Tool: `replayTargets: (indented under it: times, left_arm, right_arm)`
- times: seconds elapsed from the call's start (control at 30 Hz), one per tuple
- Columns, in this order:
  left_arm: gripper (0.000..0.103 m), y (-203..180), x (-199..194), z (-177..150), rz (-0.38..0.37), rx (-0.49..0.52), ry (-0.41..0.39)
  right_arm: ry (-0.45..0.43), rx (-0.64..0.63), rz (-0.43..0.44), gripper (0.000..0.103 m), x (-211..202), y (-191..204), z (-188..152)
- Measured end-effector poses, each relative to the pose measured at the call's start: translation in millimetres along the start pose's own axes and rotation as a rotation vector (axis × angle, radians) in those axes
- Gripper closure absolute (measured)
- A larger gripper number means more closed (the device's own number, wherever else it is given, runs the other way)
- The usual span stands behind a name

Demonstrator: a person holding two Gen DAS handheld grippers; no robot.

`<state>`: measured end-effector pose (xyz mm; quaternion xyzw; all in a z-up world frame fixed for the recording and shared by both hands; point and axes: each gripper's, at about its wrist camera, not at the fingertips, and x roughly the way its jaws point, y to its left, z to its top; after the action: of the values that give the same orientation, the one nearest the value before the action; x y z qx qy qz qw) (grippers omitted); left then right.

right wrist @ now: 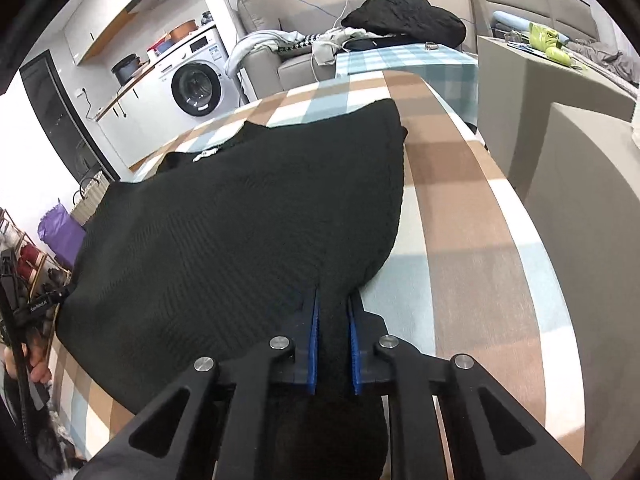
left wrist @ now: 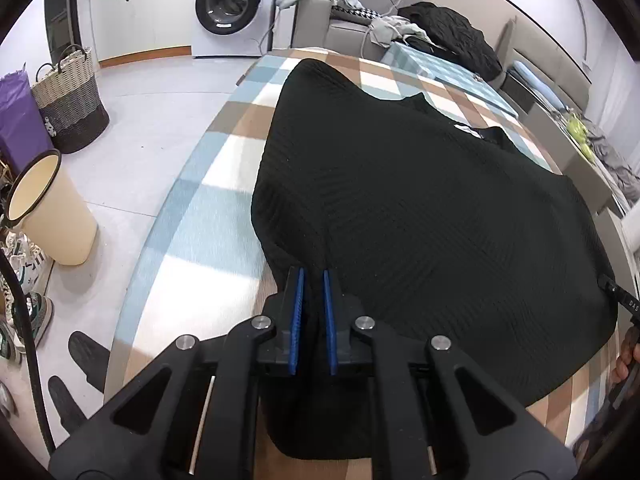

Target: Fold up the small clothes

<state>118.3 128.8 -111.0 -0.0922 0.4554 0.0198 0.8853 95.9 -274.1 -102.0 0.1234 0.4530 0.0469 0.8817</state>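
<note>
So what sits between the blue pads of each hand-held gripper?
Black knit garment fabric, pinched by the left hand-held gripper in its own view and by the right hand-held gripper in its.

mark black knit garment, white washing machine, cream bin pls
black ribbed knit garment (left wrist: 420,208), left wrist view, mid panel
white front-loading washing machine (left wrist: 236,8), left wrist view, door
cream plastic bin (left wrist: 60,224), left wrist view, side wall

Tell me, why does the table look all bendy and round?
Left wrist view: the fisheye lens curves the table edge, corners go black, a bright patch glares on the cloth. Right wrist view: same bulge, and the black top shows its ribs sharply.
</note>
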Motion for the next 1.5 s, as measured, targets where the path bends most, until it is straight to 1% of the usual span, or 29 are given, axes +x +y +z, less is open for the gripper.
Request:
replayTargets:
  times: [0.13, 0.23, 0.27, 0.3, 0.33, 0.37, 0.4, 0.5, 0.57, 0.63, 0.67, 0.7, 0.73, 0.77, 0.83, 0.9, 0.97, 1.0, 1.03, 1.1, 1.13, 1.17, 1.2, 1.3, 1.37, 1.5]
  left_arm:
    - [0.095, -2.2, -12.9, -14.5, -0.005, 0.017, 0.009]
    - [0.095, 0.7, -18.6, -16.0, -0.023, 0.005, 0.013]
    - [0.091, 2.2, -20.4, -15.1, -0.031, -0.002, 0.013]
    - [0.082, 4.2, -21.4, -13.0, -0.035, -0.011, 0.017]
    - [0.077, 6.0, -21.6, -10.3, -0.040, -0.021, 0.018]
    - [0.069, 8.3, -21.2, -5.9, -0.055, -0.034, 0.010]
    - [0.064, 10.4, -20.6, -2.2, -0.058, -0.037, 0.001]
    - [0.064, 11.2, -10.7, 11.4, -0.053, -0.026, -0.007]
    - [0.064, 10.7, -1.0, 18.5, -0.042, -0.034, -0.008]
    - [0.080, 11.0, 4.7, 21.9, -0.050, -0.055, -0.015]
    - [0.098, 10.9, 6.0, 22.4, -0.058, -0.056, -0.019]
    - [0.101, 10.0, 6.5, 23.2, -0.051, -0.051, -0.029]
    - [0.102, 9.2, 3.9, 22.3, -0.038, -0.044, -0.047]
    - [0.102, 9.4, 1.5, 20.5, -0.020, -0.033, -0.056]
    - [0.102, 12.7, 5.1, 20.0, -0.004, -0.035, -0.040]
    - [0.102, 17.3, 8.2, 19.3, -0.019, -0.053, -0.027]
    - [0.102, 16.8, 7.1, 21.0, -0.024, -0.049, -0.024]
    - [0.098, 17.2, 5.7, 23.0, -0.025, -0.057, -0.023]
    - [0.096, 17.5, 5.2, 24.7, -0.032, -0.063, -0.016]
    - [0.081, 17.9, 6.0, 30.0, -0.048, -0.070, -0.006]
    - [0.077, 17.9, 6.3, 32.6, -0.051, -0.071, -0.011]
    - [0.069, 17.5, 7.3, 36.6, -0.049, -0.070, -0.017]
    - [0.062, 17.1, 9.3, 41.5, -0.048, -0.071, -0.020]
    - [0.050, 14.7, 21.8, 59.9, -0.090, -0.061, -0.011]
    - [0.050, 14.8, 31.7, 73.1, -0.082, -0.071, 0.005]
    - [0.050, 11.1, 48.5, 100.1, -0.085, -0.049, 0.005]
  right_arm:
    - [0.027, 0.015, 0.004, 0.091, -14.0, -5.1, -13.5]
    - [0.040, 0.025, 0.005, 0.090, -16.7, -8.5, -13.4]
    - [0.036, 0.032, 0.008, 0.086, -17.4, -10.1, -12.2]
    - [0.032, 0.044, 0.019, 0.081, -17.3, -12.1, -9.4]
    - [0.030, 0.050, 0.020, 0.078, -16.0, -14.0, -6.7]
    - [0.022, 0.060, 0.017, 0.069, -14.8, -16.4, -3.1]
    - [0.008, 0.079, 0.017, 0.061, -12.6, -20.0, 2.4]
    - [-0.003, 0.122, 0.034, 0.060, -3.8, -26.7, 16.3]
    - [-0.020, 0.125, 0.008, 0.061, 3.6, -28.0, 25.9]
    - [-0.023, 0.114, -0.030, 0.075, 7.6, -27.4, 31.3]
    - [-0.022, 0.113, -0.032, 0.085, 9.1, -27.1, 34.0]
    - [-0.040, 0.103, -0.015, 0.092, 6.4, -25.2, 35.8]
    - [-0.063, 0.080, -0.018, 0.093, 2.2, -21.7, 36.2]
    - [-0.075, 0.050, -0.047, 0.094, -1.4, -17.8, 35.9]
    - [-0.073, 0.044, -0.107, 0.094, -3.5, -18.9, 33.2]
    - [-0.028, 0.065, -0.118, 0.094, 3.4, -25.6, 31.4]
    - [-0.023, 0.081, -0.102, 0.093, 6.2, -28.1, 30.5]
    - [-0.024, 0.097, -0.081, 0.088, 5.2, -29.9, 31.6]
    - [-0.021, 0.112, -0.071, 0.086, 4.7, -31.3, 33.1]
    - [-0.021, 0.141, -0.038, 0.071, 3.9, -35.0, 37.5]
    - [-0.029, 0.153, -0.026, 0.067, 3.7, -36.9, 39.8]
    - [-0.032, 0.162, -0.023, 0.063, 5.6, -37.6, 43.5]
    - [-0.032, 0.164, -0.018, 0.062, 8.0, -37.3, 47.5]
    - [-0.020, 0.183, -0.006, 0.061, 21.2, -38.8, 62.0]
    - [-0.007, 0.191, -0.005, 0.061, 31.3, -39.5, 71.3]
    - [0.004, 0.175, -0.043, 0.061, 48.7, -36.2, 91.2]
